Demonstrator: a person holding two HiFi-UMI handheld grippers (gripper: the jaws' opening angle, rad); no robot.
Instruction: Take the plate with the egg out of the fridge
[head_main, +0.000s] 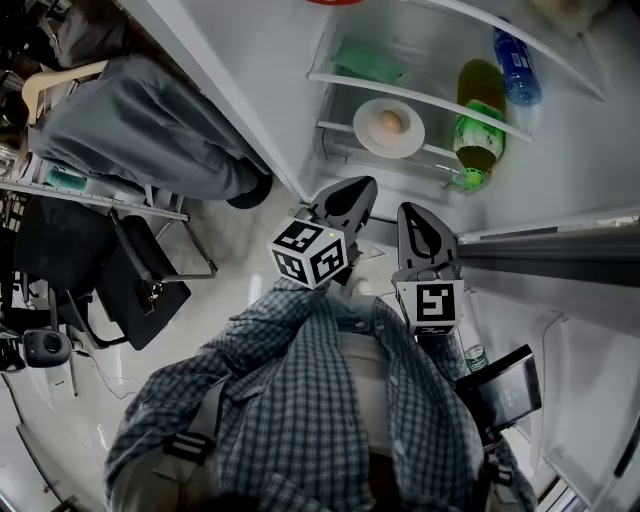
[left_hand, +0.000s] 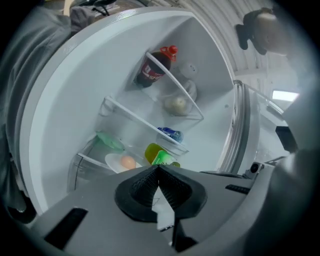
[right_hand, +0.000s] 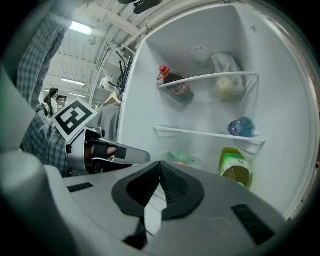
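A white plate (head_main: 372, 138) with a brown egg (head_main: 392, 122) sits on the lower shelf of the open fridge. In the left gripper view the plate (left_hand: 114, 163) and egg (left_hand: 128, 161) lie just beyond the jaws, to the left. My left gripper (head_main: 360, 188) (left_hand: 159, 168) is shut and empty, short of the shelf. To its right, my right gripper (head_main: 412, 210) (right_hand: 160, 164) is also shut and empty. In the right gripper view the plate is hidden behind the gripper body.
A green bottle (head_main: 480, 125) lies beside the plate on the right, a blue bottle (head_main: 517, 65) one shelf up. A cola bottle (left_hand: 152, 67) leans on the top shelf. A green item (head_main: 368, 62) lies behind the plate. The fridge door (head_main: 560, 250) stands open at right.
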